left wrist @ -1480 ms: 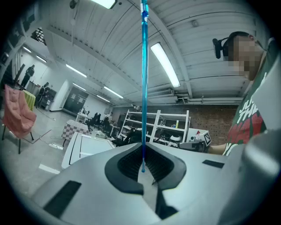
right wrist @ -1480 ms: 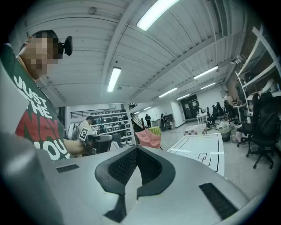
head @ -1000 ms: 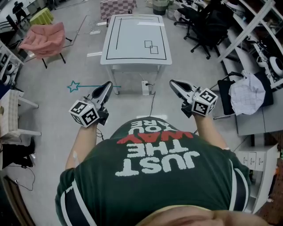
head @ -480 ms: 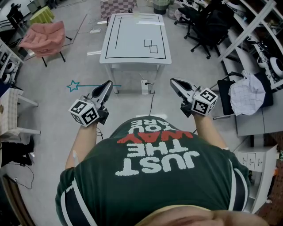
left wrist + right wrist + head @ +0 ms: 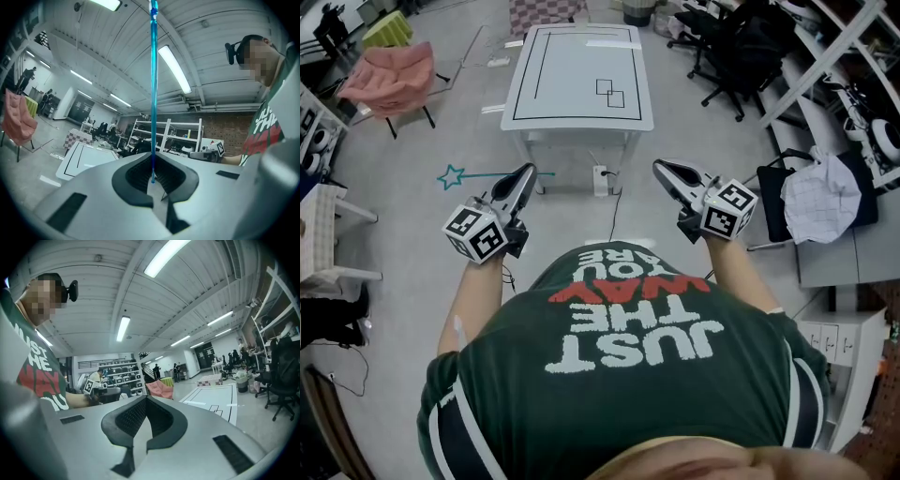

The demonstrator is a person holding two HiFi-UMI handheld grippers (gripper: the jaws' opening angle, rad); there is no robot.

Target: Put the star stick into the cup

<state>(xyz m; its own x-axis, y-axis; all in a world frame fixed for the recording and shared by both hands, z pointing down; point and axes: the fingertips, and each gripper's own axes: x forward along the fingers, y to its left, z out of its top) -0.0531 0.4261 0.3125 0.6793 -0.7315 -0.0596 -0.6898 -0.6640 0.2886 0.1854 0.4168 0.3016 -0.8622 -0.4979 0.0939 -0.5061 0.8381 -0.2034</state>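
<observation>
The star stick (image 5: 492, 174) is a thin teal rod with an outlined star (image 5: 450, 176) at its far end. It sticks out sideways to the left from my left gripper (image 5: 528, 173), which is shut on it and held level over the floor. In the left gripper view the star stick (image 5: 153, 93) rises straight up from between the closed pads of the left gripper (image 5: 153, 178). My right gripper (image 5: 661, 169) is held level at the right, shut and holding nothing; in its own view the right gripper (image 5: 146, 425) shows only bare pads. No cup is in view.
A white table (image 5: 578, 111) marked with black lines stands just ahead, a power strip (image 5: 600, 178) and cable beneath it. A pink chair (image 5: 389, 80) is far left, black office chairs (image 5: 741, 47) far right, and a white cloth (image 5: 820, 197) lies on a dark chair.
Both grippers have drifted slightly forward toward the white table, which now sits a little nearer in the head view. The stick stays clamped in the left gripper.
</observation>
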